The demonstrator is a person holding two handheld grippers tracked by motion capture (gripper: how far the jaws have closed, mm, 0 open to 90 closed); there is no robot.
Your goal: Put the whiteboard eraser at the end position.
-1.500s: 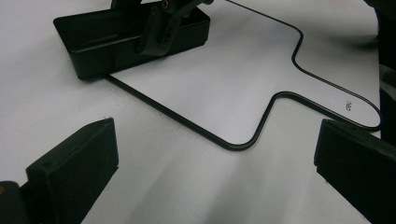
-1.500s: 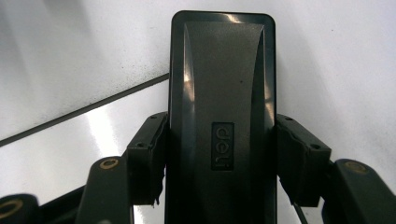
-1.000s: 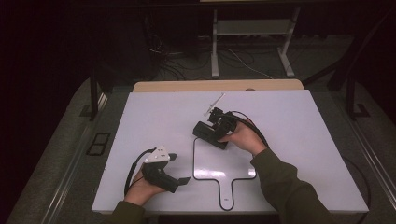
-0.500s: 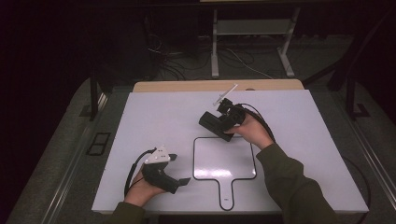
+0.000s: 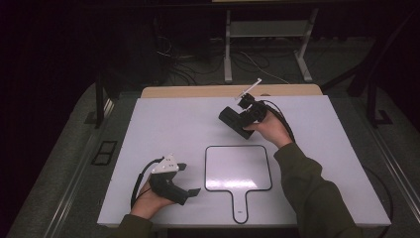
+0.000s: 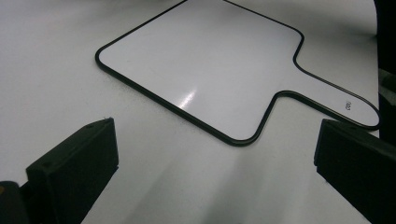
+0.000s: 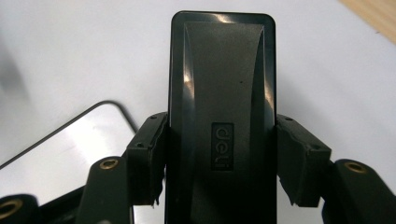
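A small white paddle-shaped whiteboard (image 5: 238,168) with a black rim and a short handle lies flat near the table's front edge; it appears again in the left gripper view (image 6: 210,60) and partly in the right gripper view (image 7: 60,149). My right gripper (image 5: 233,121) hangs above the table behind the board, shut on a black rectangular board eraser (image 7: 222,116), whose long sides sit between the two pads. My left gripper (image 5: 190,179) rests at the front left, jaws wide open and pointed at the board's handle (image 6: 327,98), nothing between them.
The white table top (image 5: 163,124) has a wooden strip (image 5: 198,91) along its far edge. Beyond it stand a metal frame (image 5: 267,39) and loose cables on a dark floor. Black cables trail from both grippers.
My right gripper has carried the eraser up and away from the board, toward the table's far right. The left gripper has stayed put.
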